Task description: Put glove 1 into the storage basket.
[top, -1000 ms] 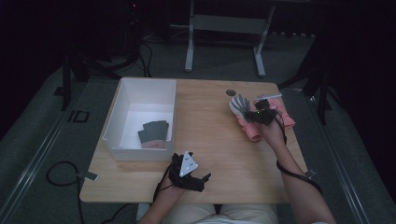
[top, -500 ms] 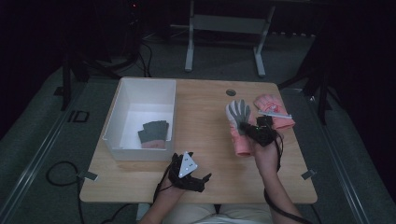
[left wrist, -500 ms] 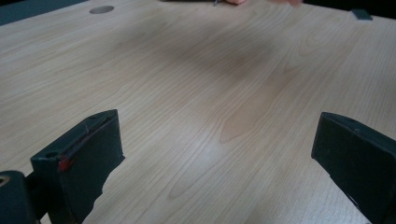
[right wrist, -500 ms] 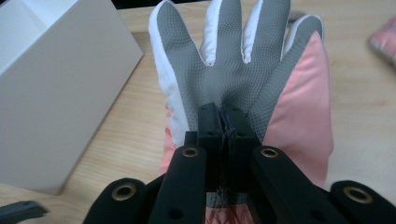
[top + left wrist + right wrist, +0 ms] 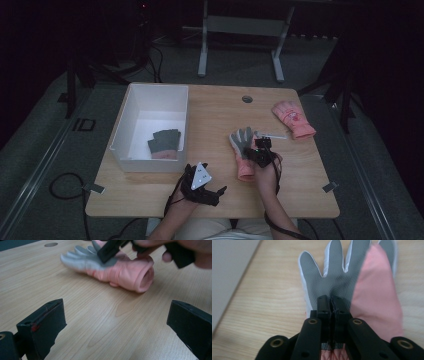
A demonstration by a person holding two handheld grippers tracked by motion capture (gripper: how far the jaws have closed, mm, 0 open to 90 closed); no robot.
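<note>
Right gripper [image 5: 331, 302]: jaws pinched together on the grey palm fabric of a glove, a thin fold caught between the pads.
Held glove [image 5: 243, 152]: pink knit cuff, grey mesh palm with pale edging; lies on the table right of middle, fingers pointing away from the person, cuff mouth open toward the near edge (seen as a round tube in the left gripper view [image 5: 117, 267]).
Left gripper [image 5: 201, 181]: rests near the front edge, jaws spread wide with bare wood between them, holding nothing.
Gloves counted: three places — the held one, a second pink glove [image 5: 293, 117] lying flat toward the far right corner, and grey gloves [image 5: 164, 142] in the bin (how many in that stack I cannot tell).
Bin [image 5: 131, 120]: one, white, rectangular, straight walls, on the table's left side.
Table [image 5: 215, 115]: light wood grain, one round cable hole [image 5: 247, 99] near the far edge.
Open room: a broad bare strip between bin and held glove; clear wood also along the front right.
</note>
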